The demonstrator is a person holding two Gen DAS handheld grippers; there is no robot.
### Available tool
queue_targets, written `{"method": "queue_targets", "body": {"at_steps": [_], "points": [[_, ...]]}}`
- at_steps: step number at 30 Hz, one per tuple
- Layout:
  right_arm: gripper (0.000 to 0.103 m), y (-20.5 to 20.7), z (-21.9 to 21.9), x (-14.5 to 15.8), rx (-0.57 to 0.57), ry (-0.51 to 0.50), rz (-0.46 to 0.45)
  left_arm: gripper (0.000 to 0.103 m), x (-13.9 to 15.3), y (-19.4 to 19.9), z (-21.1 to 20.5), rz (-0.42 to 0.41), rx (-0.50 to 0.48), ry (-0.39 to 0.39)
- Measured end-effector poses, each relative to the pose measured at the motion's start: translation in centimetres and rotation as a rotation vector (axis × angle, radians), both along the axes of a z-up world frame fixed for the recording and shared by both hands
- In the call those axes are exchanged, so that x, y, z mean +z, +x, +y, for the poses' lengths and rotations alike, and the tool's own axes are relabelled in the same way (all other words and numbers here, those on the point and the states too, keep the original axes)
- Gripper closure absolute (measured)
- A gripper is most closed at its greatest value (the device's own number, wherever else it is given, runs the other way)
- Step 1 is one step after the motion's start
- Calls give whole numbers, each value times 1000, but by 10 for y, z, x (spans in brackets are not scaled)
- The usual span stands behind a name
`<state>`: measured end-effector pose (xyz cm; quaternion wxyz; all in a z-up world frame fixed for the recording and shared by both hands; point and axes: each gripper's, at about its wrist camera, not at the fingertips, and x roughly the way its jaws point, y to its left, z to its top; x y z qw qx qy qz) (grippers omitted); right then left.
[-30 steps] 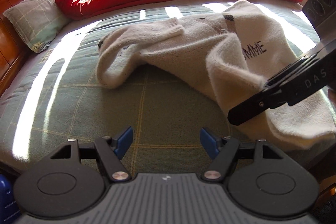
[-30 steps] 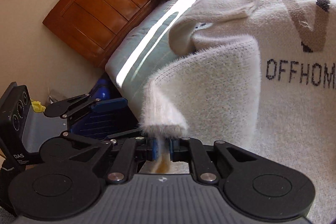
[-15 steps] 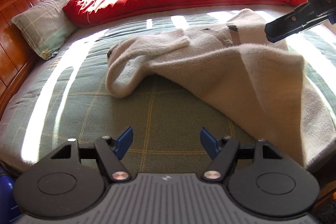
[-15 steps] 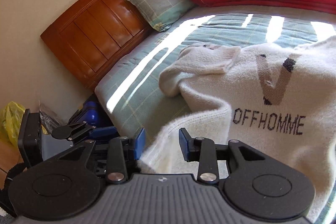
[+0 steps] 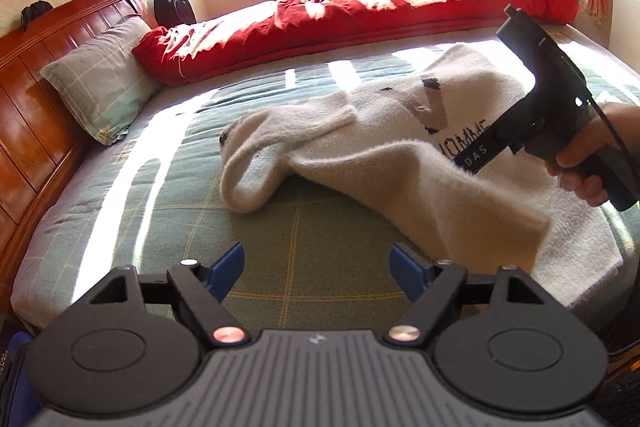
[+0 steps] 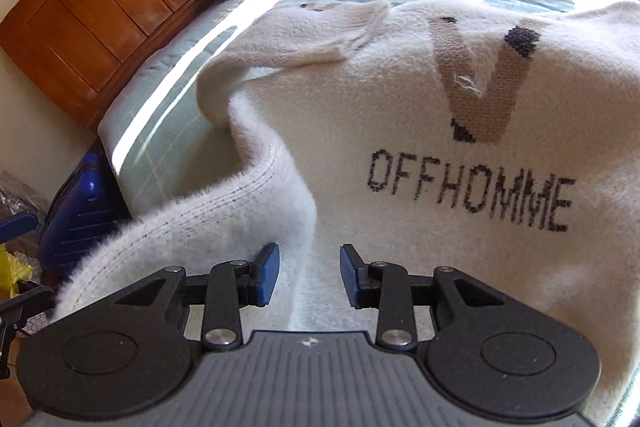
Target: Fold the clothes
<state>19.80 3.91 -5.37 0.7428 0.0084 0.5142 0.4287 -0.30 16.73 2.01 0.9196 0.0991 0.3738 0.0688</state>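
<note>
— Sunlit bedroom on my feeds: what do you make of the bed (image 5: 120, 227)?

— Green checked cover, and I'll place everything from it. At its head stands a wooden headboard (image 5: 48, 75) with a grey-green pillow (image 5: 100, 75) against it. Along the bed's far side lies a red duvet (image 5: 360, 15), with dark clothes hanging on the wall behind it.

— And the sweater (image 6: 400, 115)?

— White and fluffy, lying on the bed's cover toward the near edge, chest up, lettering "OFFHOMME" readable in my right view. One sleeve (image 5: 288, 123) is folded across the chest. The side flap (image 6: 240, 211) nearest the bed's edge curls up in a loose wave.

— Your left gripper (image 5: 318, 267)?

— Its jaws are opening, blue pads wide apart above bare cover near the bed's edge, nothing between them.

— And the right gripper (image 6: 307, 273)?

— Pads stand apart. The curled flap brushes past the left pad, but I see no squeeze on it. From my left view the hand (image 5: 588, 163) holds that tool's handle above the sweater.

— Anything beside the bed?

— A blue case (image 6: 80, 211) on the floor against it.
</note>
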Motion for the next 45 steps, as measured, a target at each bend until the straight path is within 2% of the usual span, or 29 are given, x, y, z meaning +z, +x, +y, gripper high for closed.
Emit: {"method": "queue_targets", "body": {"at_steps": [3, 6, 11, 16, 23, 28, 33, 38, 40, 43, 45], "points": [[65, -12, 7, 3, 48, -5, -18, 21, 5, -5, 1, -6, 6, 1], [65, -14, -12, 11, 26, 6, -26, 21, 4, -3, 2, -1, 13, -8], [64, -6, -81, 27, -102, 14, -46, 21, -5, 13, -6, 26, -14, -54], [63, 1, -164, 33, -278, -3, -68, 21, -20, 42, -33, 73, -99, -112], [56, -1, -253, 23, -516, -3, -63, 21, -28, 87, -79, 119, -227, -88], [48, -19, -286, 9, -635, 7, -85, 21, -24, 132, -121, 129, -327, 1], [43, -27, -307, -1, -677, 28, -82, 21, -22, 187, -177, 118, -451, 39], [42, -35, -330, -11, -708, 66, -71, 21, -31, 247, -240, 134, -533, 3], [41, -38, -341, -14, -725, 79, -68, 21, -40, 273, -266, 136, -542, 40], [39, -43, -355, -19, -750, 97, -63, 21, -67, 309, -296, 149, -489, 194], [38, -44, -364, -24, -761, 108, -53, 21, -87, 316, -310, 164, -507, 300]]}}
